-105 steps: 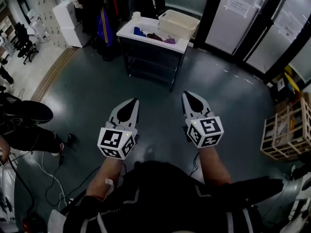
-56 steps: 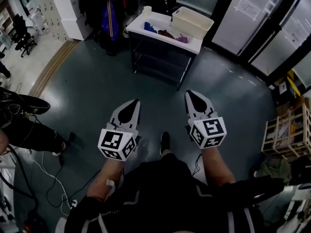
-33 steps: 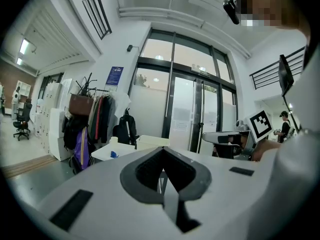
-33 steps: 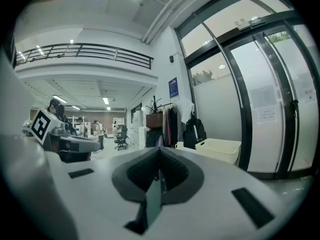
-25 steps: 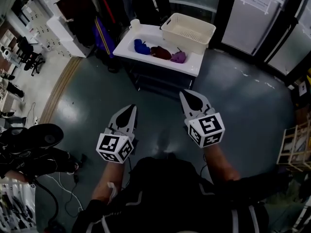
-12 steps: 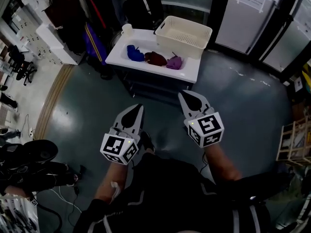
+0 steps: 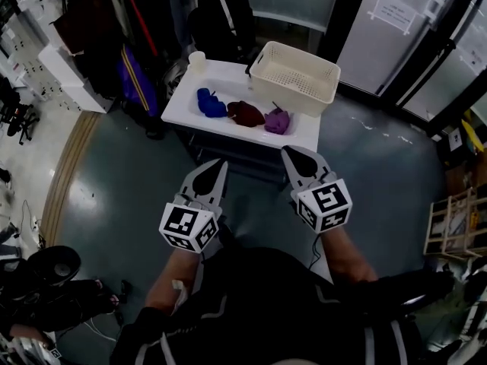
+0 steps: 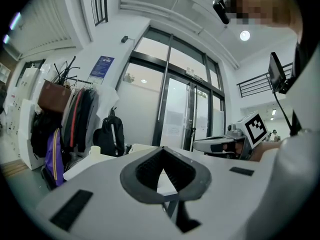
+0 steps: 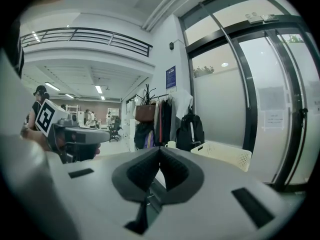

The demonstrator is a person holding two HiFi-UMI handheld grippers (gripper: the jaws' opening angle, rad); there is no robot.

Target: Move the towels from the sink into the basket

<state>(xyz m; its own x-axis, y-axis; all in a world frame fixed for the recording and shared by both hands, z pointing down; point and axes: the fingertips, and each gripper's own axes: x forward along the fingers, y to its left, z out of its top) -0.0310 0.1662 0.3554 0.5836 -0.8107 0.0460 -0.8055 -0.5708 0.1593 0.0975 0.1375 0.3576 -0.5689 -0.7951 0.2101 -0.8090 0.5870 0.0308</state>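
Observation:
Three towels lie in a row on the white sink (image 7: 304, 137): a blue towel (image 7: 211, 103), a dark red towel (image 7: 245, 113) and a purple towel (image 7: 277, 121). The cream basket (image 7: 295, 77) (image 9: 222, 154) stands on the sink's far right corner with nothing visible inside. My left gripper (image 7: 219, 163) (image 8: 161, 150) is shut and holds nothing, hanging short of the sink's near edge. My right gripper (image 7: 289, 150) (image 9: 160, 149) is also shut with nothing in it, just before the near edge below the purple towel.
A white cup (image 7: 197, 58) stands at the sink's far left corner. Behind are a black backpack (image 7: 221, 14) and hanging coats and bags (image 7: 129, 29). Glass doors (image 7: 396, 29) rise at the right. A wooden crate (image 7: 449, 219) sits on the floor at right, cables at lower left.
The sink with towels and basket has come nearer in the head view. Both grippers have travelled forward toward its near edge, staying shut.

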